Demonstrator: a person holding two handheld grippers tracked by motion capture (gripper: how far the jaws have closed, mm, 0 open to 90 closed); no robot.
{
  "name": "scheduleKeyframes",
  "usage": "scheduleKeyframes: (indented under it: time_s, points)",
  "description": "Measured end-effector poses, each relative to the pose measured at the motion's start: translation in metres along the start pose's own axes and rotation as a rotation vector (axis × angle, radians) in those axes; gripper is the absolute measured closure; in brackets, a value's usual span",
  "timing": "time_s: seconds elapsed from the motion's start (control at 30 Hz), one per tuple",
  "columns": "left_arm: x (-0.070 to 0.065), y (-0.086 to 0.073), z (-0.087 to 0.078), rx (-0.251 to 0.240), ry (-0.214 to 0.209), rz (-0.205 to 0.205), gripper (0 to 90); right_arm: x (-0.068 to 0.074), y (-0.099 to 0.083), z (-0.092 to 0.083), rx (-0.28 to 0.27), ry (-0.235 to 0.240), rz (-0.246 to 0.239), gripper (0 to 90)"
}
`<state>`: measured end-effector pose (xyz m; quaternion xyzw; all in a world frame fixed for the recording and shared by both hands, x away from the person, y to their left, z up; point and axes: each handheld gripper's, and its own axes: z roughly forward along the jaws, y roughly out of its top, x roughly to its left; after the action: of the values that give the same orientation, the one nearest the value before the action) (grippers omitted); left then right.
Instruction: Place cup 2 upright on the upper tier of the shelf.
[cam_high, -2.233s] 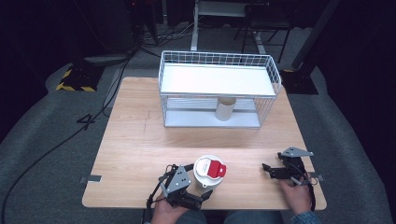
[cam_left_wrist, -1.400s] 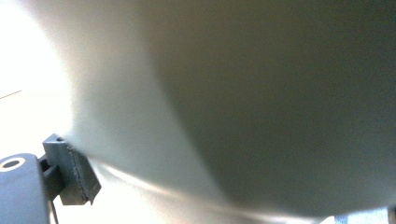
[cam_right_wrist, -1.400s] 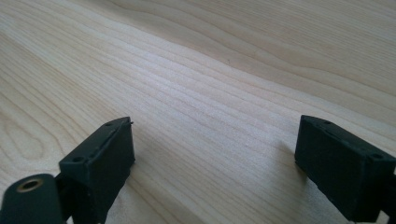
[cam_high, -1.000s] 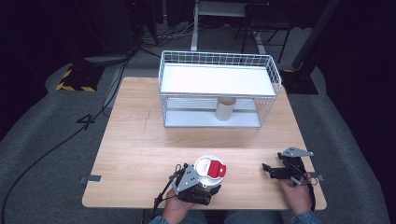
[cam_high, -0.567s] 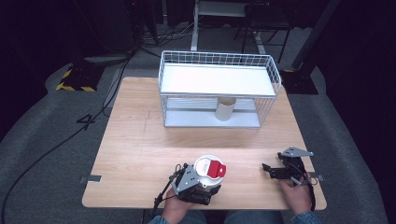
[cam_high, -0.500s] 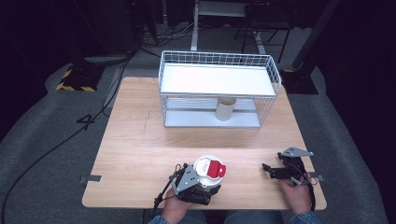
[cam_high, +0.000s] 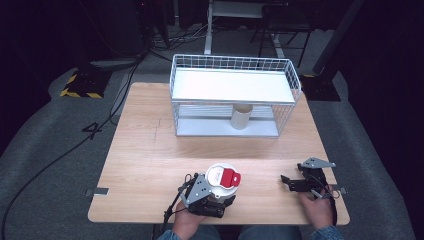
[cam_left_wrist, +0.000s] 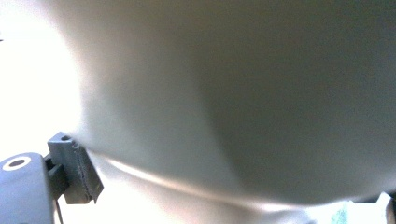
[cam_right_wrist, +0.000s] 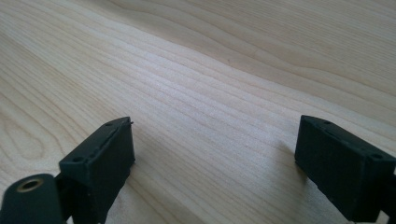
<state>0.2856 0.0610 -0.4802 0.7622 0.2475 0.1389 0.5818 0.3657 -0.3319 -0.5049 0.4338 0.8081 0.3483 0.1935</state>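
Note:
A white cup (cam_high: 220, 176) with a red tab on its lid stands near the table's front edge. My left gripper (cam_high: 219, 196) is at its near side, and the cup's pale wall (cam_left_wrist: 224, 93) sits right in front of the left gripper view. One finger (cam_left_wrist: 74, 172) lies against that wall, so the jaws look shut on the cup. My right gripper (cam_high: 286, 182) rests low at the front right and points left. Its jaws (cam_right_wrist: 215, 158) stand open over bare wood with nothing between them.
A white wire shelf basket (cam_high: 235, 85) stands at the back of the wooden table (cam_high: 150, 165). A beige cup (cam_high: 240, 117) sits on its lower level. Dark floor with cables surrounds the table.
My left gripper moved right and closer to the white cup early on, and has kept still over the last second. The right gripper has not moved.

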Motion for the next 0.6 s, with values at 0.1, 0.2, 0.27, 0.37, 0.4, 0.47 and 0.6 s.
scheduleKeyframes:
  time_s: [0.1,0.2,0.27,0.37,0.4,0.47,0.6]
  points:
    - [0.002,0.006,-0.005,0.004,0.016,-0.003,10.0,0.000,0.000,0.000,0.000,0.000,0.000,12.3]
    - [0.004,0.010,-0.007,0.000,0.020,-0.010,10.0,0.000,0.000,0.000,0.000,0.000,0.001,12.4]
    - [0.006,0.014,-0.009,0.007,0.026,-0.003,10.0,0.000,0.000,0.000,0.000,0.000,0.000,12.4]
    - [0.007,0.018,-0.012,0.001,0.038,0.005,10.0,0.000,0.000,0.000,0.000,0.000,0.000,12.4]
    - [0.007,0.020,-0.012,-0.003,0.042,0.003,10.0,0.000,0.000,0.000,0.000,0.000,0.000,12.3]
    - [0.008,0.023,-0.014,-0.011,0.045,-0.002,10.0,0.000,0.000,0.000,0.000,0.000,0.000,12.4]
    - [0.010,0.032,-0.018,-0.031,0.049,-0.005,10.0,0.000,0.000,0.000,0.000,0.000,0.000,12.4]
